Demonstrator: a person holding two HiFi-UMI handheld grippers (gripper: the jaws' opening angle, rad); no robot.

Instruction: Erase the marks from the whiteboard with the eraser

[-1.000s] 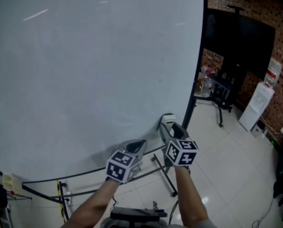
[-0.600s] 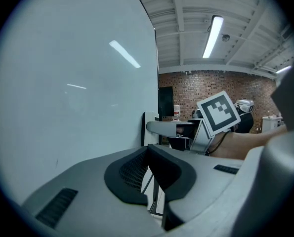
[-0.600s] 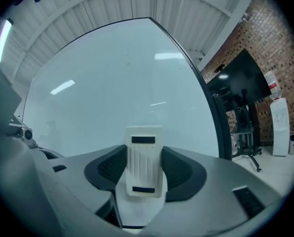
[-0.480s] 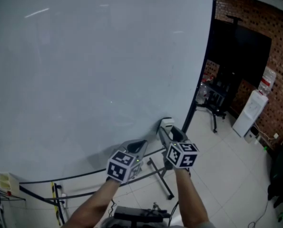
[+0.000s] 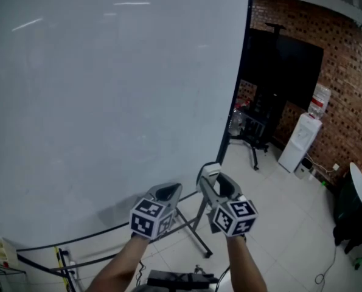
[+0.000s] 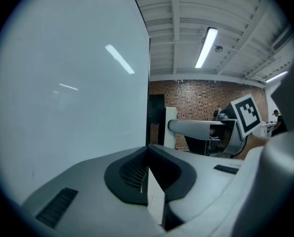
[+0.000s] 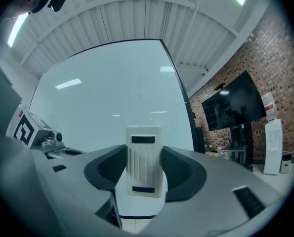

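Cool, even overhead light from ceiling tube (image 6: pixel 206 47). Streak glare on whiteboard (image 5: pixel 107 90), soft shadow at its lower edge. Brick wall (image 5: pixel 351 72) dim. Gripper views fisheye, dark vignette, foreground soft.

Whiteboard (image 5: pixel 107 90) walls off front; open floor (image 5: pixel 278 212) right; stand legs (image 5: pixel 199 243) low, near.

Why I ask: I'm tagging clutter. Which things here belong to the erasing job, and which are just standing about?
Job: whiteboard; eraser, clamped in the right gripper.

Standing about: water dispenser; black screen; brick wall. The left gripper is shut on nothing.
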